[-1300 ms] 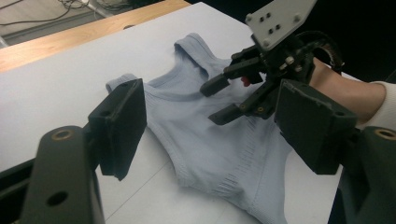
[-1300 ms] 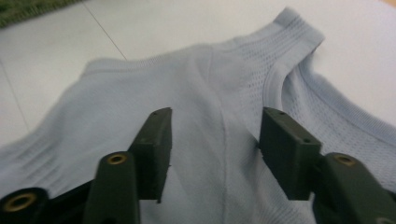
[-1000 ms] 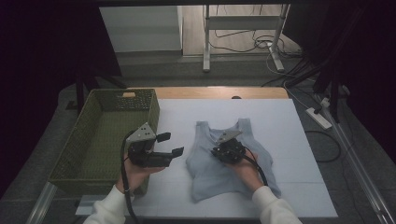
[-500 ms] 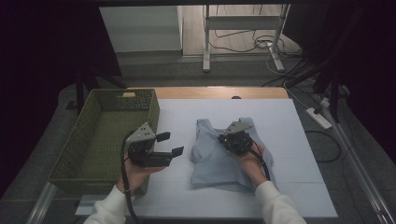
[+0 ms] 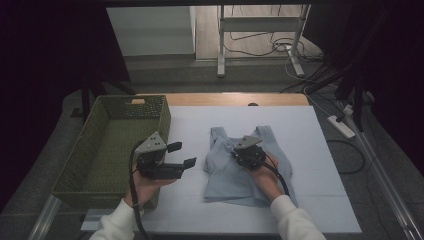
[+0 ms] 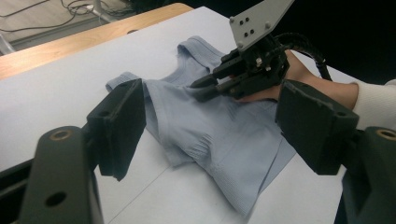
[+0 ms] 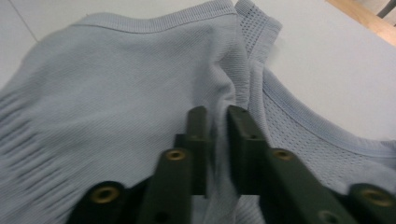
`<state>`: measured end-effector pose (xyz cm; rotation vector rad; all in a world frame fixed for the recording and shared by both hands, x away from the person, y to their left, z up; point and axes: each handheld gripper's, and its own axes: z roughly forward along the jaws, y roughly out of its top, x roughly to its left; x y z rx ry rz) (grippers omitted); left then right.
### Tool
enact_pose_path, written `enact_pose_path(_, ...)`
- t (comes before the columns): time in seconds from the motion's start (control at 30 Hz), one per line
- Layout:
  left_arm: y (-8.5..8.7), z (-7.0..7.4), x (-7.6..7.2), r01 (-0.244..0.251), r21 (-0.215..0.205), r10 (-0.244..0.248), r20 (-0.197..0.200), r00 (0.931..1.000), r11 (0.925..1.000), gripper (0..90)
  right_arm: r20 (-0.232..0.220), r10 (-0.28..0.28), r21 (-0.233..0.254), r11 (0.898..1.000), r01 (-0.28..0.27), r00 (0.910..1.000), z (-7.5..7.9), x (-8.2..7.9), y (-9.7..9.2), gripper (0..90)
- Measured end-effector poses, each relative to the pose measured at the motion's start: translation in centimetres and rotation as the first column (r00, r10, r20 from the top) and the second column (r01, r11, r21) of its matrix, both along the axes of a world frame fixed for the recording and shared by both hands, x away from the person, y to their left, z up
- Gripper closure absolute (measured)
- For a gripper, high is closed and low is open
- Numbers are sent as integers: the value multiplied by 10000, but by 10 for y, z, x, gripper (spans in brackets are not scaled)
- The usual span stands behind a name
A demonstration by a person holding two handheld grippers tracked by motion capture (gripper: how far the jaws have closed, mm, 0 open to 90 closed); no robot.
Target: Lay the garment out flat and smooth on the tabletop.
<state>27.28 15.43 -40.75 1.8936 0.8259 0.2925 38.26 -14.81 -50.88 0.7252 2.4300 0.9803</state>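
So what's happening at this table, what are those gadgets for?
A person is handling a light blue tank top on the white table with two hand-held grippers. The right gripper has a fold of its fabric between its fingers, which have just been opening. The left gripper waits open beside a green basket.

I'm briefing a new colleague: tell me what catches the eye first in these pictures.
The pale blue knitted sleeveless top lies rumpled on the white table sheet, right of centre. The right tool sits on it, a fold of fabric between jaws that have just been opening. The left tool hovers open beside the olive-green woven basket at the left.
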Motion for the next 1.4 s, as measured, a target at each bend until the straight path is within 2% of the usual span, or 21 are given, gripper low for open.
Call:
enact_pose_path(0.2,1,0,0,-48,-29,48,20,10000,10000,252,144,237,965,9950,-250,9996,21,-12,-7,474)
enact_pose_path(0.3,2,0,1,-85,-27,85,13,10000,10000,252,-76,560,1677,9844,-539,9984,27,-20,-13,457)
enact_pose_path(0.5,2,0,1,-89,-20,89,8,10000,10000,251,-286,846,2244,9715,-761,9960,37,-32,-24,432)
enact_pose_path(0.6,2,0,1,-94,5,94,12,10000,10000,251,-292,877,2276,9705,-789,9957,40,-37,-27,421)
enact_pose_path(0.7,3,0,1,-91,-19,91,20,10000,10000,250,-395,884,2523,9647,-756,9953,41,-42,-30,417)
enact_pose_path(0.9,5,2,1,-101,-87,102,62,9999,9999,250,-490,1014,2405,9668,-868,9936,39,-54,-35,415)
enact_pose_path(1.03,5,3,1,-113,-68,113,81,9999,9999,250,-608,1124,2482,9641,-941,9918,38,-56,-35,409)
enact_pose_path(1.4,7,3,1,-197,-91,198,98,9998,9998,244,-549,1300,2514,9613,-1123,9900,39,-61,-30,362)
